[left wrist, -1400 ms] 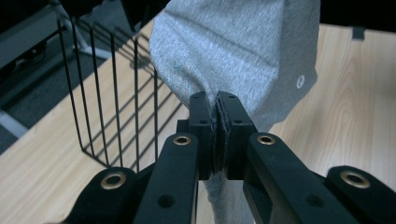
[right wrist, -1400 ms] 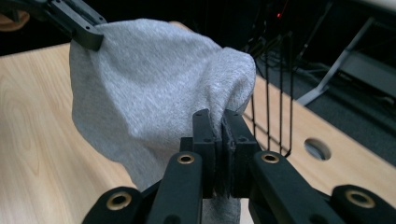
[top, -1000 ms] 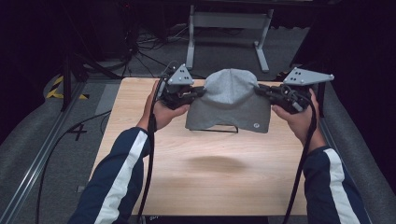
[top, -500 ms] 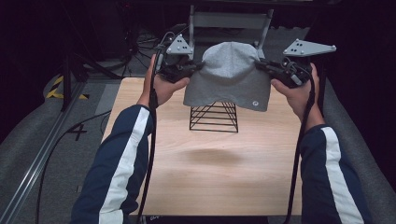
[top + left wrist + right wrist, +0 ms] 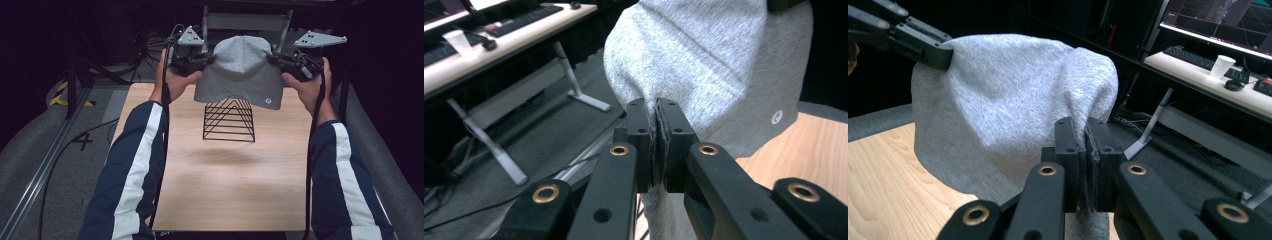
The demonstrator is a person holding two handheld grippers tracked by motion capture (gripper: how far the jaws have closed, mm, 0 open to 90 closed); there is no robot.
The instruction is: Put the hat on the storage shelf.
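A grey knit beanie (image 5: pixel 241 70) with a small round white badge hangs in the air between my two grippers, above the far part of the wooden table (image 5: pixel 220 180). My left gripper (image 5: pixel 209 59) is shut on the beanie's left edge, and its jaws pinch the grey fabric (image 5: pixel 704 65) in the left gripper view (image 5: pixel 655 107). My right gripper (image 5: pixel 274 59) is shut on the right edge, with fabric (image 5: pixel 1003 100) clamped between its jaws (image 5: pixel 1084 125). A black wire pyramid stand (image 5: pixel 229 120) sits on the table just below the beanie, and the beanie hides its tip.
A grey metal frame (image 5: pixel 247 22) stands beyond the table's far edge. Cables (image 5: pixel 45 170) trail over the grey floor at the left. A desk with keyboards, a monitor and a white cup (image 5: pixel 1222 66) lies far off in the right gripper view.
Both grippers have lifted the beanie up and away from the person. It came off the black wire stand, which now stands uncovered on the table.
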